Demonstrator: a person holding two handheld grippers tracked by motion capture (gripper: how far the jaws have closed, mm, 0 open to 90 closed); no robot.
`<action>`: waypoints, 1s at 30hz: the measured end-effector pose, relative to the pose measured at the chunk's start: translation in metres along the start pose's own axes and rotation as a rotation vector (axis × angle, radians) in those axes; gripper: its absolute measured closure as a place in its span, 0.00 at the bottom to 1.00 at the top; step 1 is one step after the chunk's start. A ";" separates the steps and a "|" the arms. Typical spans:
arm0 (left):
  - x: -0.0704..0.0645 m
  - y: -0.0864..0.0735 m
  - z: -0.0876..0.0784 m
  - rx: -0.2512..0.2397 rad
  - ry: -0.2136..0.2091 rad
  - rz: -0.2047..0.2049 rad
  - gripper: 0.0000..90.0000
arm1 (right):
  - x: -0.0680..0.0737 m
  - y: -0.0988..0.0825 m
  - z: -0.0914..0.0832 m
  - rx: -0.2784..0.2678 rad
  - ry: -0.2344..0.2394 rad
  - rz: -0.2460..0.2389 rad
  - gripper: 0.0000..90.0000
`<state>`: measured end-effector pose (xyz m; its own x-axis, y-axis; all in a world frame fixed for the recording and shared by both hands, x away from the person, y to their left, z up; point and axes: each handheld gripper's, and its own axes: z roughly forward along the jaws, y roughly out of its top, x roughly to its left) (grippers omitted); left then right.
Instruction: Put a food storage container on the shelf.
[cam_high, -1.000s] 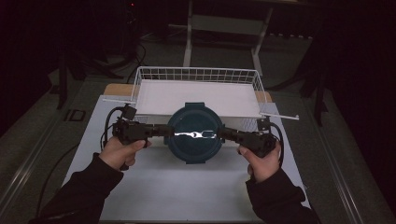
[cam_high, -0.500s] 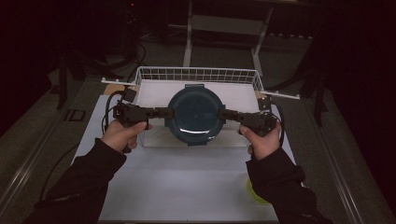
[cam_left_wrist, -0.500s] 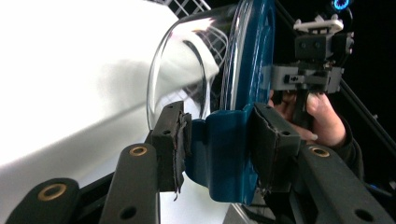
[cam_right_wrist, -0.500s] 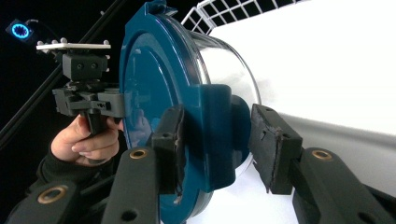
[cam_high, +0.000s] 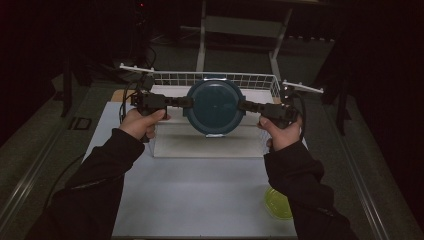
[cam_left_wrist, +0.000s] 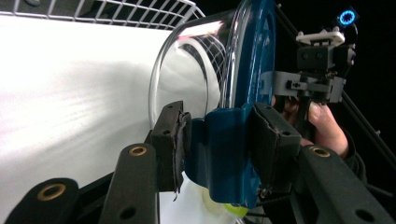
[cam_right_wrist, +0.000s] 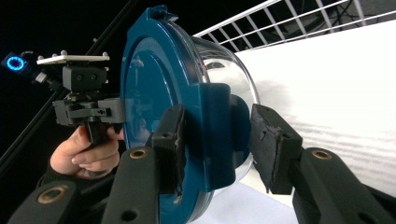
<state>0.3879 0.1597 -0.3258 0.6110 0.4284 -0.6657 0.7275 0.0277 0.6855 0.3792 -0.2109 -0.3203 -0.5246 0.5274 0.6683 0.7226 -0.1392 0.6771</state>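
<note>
Clear bowl under round teal lid (cam_high: 215, 106), pinched by left gripper (cam_high: 184, 103) and right gripper (cam_high: 246, 106)
Lifted and tipped within a second, it now hangs over the white wire basket (cam_high: 260, 80), apparently bound inside

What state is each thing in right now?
Glass bowl: lifted, lid on.
Blue lid: clipped shut on the bowl.
Left hand-held gripper: shut on the lid's clip.
Right hand-held gripper: shut on the other clip.
Wire basket: sitting on the table.
Yellow-green dish: on the table, untouched.
</note>
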 end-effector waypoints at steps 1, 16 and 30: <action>0.002 0.001 0.001 -0.002 0.000 -0.005 0.63 | 0.000 0.000 0.000 0.000 0.000 0.000 0.63; 0.019 0.013 0.010 -0.023 0.017 -0.062 0.62 | -0.008 0.017 0.013 0.001 -0.079 0.041 0.63; 0.037 0.018 0.019 -0.053 0.043 -0.135 0.69 | -0.019 0.021 0.023 -0.004 -0.119 0.085 0.72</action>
<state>0.4300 0.1590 -0.3436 0.4935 0.4561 -0.7405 0.7840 0.1354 0.6059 0.4143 -0.2046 -0.3257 -0.4044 0.6096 0.6818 0.7603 -0.1902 0.6211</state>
